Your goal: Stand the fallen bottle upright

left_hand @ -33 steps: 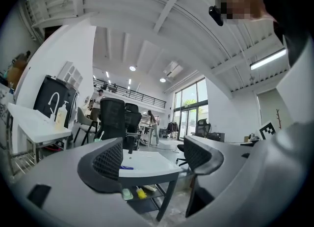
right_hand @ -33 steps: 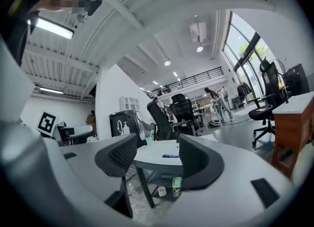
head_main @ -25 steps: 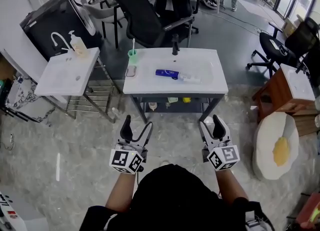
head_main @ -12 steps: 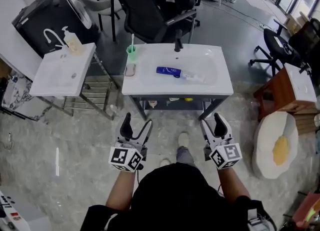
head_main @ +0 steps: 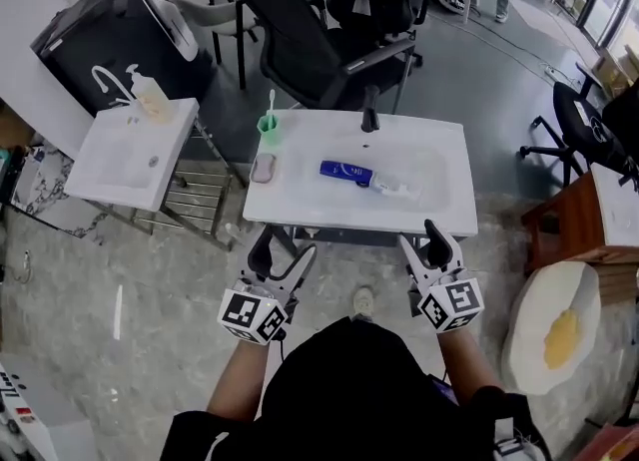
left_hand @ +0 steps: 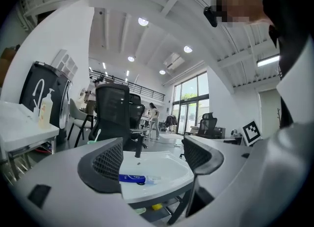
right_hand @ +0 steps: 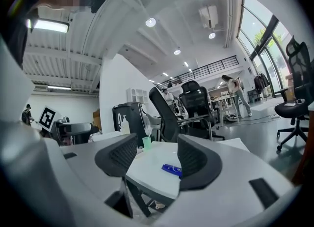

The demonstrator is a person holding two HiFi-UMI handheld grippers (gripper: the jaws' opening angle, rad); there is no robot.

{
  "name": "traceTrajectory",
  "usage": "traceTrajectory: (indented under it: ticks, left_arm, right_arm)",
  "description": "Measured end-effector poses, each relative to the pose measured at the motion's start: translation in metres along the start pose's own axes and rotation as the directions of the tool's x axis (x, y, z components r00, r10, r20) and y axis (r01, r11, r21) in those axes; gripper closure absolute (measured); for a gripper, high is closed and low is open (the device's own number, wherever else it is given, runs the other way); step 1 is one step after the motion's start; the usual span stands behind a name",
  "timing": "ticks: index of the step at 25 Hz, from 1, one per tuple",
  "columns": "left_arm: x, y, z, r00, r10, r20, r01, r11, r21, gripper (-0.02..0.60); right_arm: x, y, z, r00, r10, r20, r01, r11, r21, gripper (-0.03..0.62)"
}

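Approach is the step in hand, by the look of it. The blue bottle [head_main: 349, 173] lies on its side in the shallow basin of the white washbasin worktop [head_main: 300, 212], with its pale cap end pointing right. It sits about midway between the near edge and the black faucet [head_main: 370, 120]. Nothing touches it.

The left gripper [head_main: 283, 247] and the right gripper [head_main: 419, 237] both hang just at the worktop's near edge. Each has its jaws spread wide with nothing between them; in each gripper view the bottle shows only in the distance, through the gap.

The next move likely calls for one gripper to reach over the near rim. It would need to line its spread jaws across the bottle's blue body and close on it. It could then tip the cap end up until the base stands flat, keeping clear of the green cup [head_main: 268, 128] at far left.
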State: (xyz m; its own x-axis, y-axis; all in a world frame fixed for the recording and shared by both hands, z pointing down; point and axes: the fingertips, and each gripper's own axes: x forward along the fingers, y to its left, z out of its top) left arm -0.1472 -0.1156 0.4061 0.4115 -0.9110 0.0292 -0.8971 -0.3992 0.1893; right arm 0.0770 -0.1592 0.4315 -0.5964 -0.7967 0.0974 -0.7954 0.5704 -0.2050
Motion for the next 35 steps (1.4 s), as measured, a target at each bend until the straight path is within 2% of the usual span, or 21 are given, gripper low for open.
traceTrajectory:
  ticks: [6,14,18,22,25,27,31,35]
  left_arm:
    - [0.062,0.001,-0.003,0.999,-0.017,-0.032,0.018,1.0,0.019,0.196]
    - [0.136,-0.018,-0.024,0.991,-0.09,-0.1,0.097,0.993,0.064,0.196]
    - [0.167,-0.027,-0.038,0.98,-0.136,-0.143,0.15,0.985,0.089,0.198]
    - [0.196,-0.031,-0.05,0.961,-0.199,-0.191,0.22,0.971,0.096,0.198]
    - [0.218,-0.034,-0.063,0.935,-0.254,-0.246,0.29,0.949,0.121,0.198]
    - [0.234,-0.036,-0.073,0.911,-0.293,-0.29,0.343,0.928,0.142,0.198]
    - [0.262,-0.043,-0.098,0.854,-0.37,-0.365,0.441,0.887,0.134,0.199]
    - [0.285,-0.048,-0.126,0.787,-0.424,-0.447,0.528,0.839,0.134,0.202]
  right_arm:
    - [0.025,-0.054,0.009,1.0,-0.014,0.015,0.013,0.999,0.044,0.326]
    - [0.029,-0.116,0.022,0.998,-0.049,0.025,0.047,0.996,0.074,0.327]
    - [0.029,-0.142,0.015,0.996,-0.09,0.002,0.089,0.992,0.089,0.33]
    - [0.036,-0.159,0.008,0.993,-0.117,-0.014,0.118,0.987,0.107,0.335]
    - [0.048,-0.165,0.004,0.989,-0.142,-0.032,0.145,0.981,0.127,0.336]
    - [0.055,-0.166,0.006,0.988,-0.151,-0.033,0.154,0.98,0.128,0.336]
    - [0.06,-0.17,0.004,0.982,-0.18,-0.053,0.185,0.975,0.122,0.338]
    - [0.056,-0.179,-0.002,0.971,-0.229,-0.07,0.236,0.963,0.13,0.341]
